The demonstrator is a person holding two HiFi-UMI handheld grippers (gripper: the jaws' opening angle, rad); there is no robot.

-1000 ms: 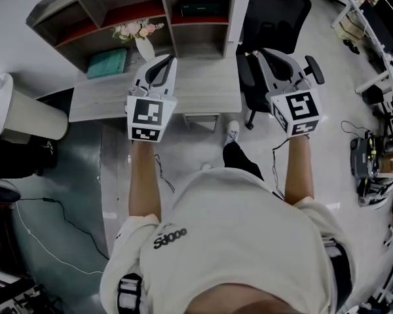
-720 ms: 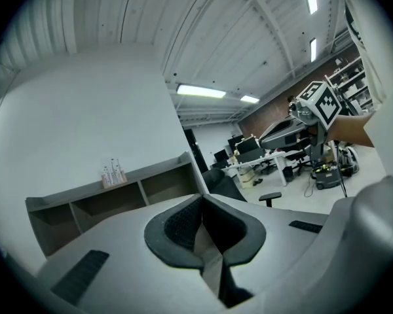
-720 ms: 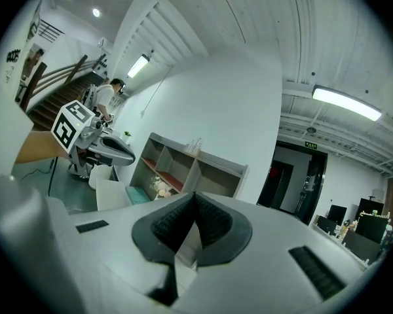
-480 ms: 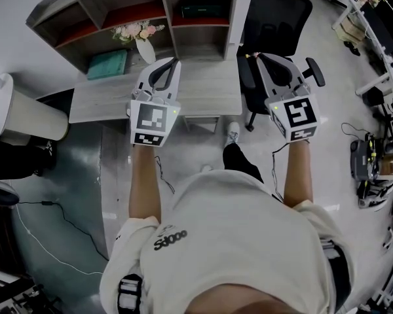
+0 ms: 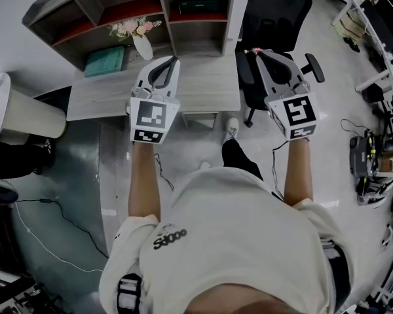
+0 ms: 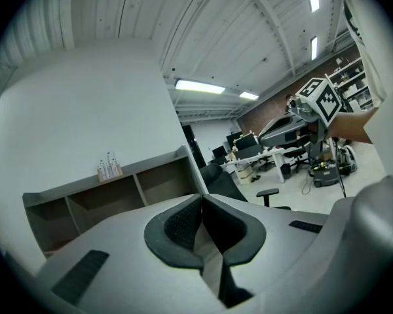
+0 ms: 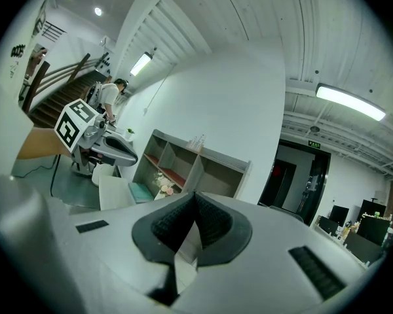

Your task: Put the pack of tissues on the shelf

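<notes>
A: Nearest the camera, what fills the lower frame?

B: The person's white shirt, with both bare forearms reaching up the picture. Each hand carries a tong with a marker cube.

A: And the tongs?

B: The left gripper (image 5: 170, 62) has its jaws pressed together with nothing between them, as the left gripper view shows. The right gripper (image 5: 257, 53) is closed and empty too, its ribbed pads meeting at the tip in the right gripper view.

A: What lies under them?

B: A glossy pale floor (image 5: 183, 149) at centre, darker at lower left, where a thin cable (image 5: 52, 241) trails. Above it is the desk (image 5: 209, 87), a light wood-grain top. The left gripper shows over its middle, the right gripper over the black office chair (image 5: 275, 15) just past the desk's right edge.

A: Where is the pack of tissues?

B: The pack of tissues (image 5: 105, 61), teal, lies flat on the desk at upper left, against the foot of the shelf (image 5: 165, 5), well apart from both tongs. Just right of it stands a white vase (image 5: 143, 46) with pale flowers (image 5: 136, 27).

A: And beyond?

B: The shelf has red boards, and one compartment holds a dark box (image 5: 198, 5). At far right are more desks and equipment.
</notes>
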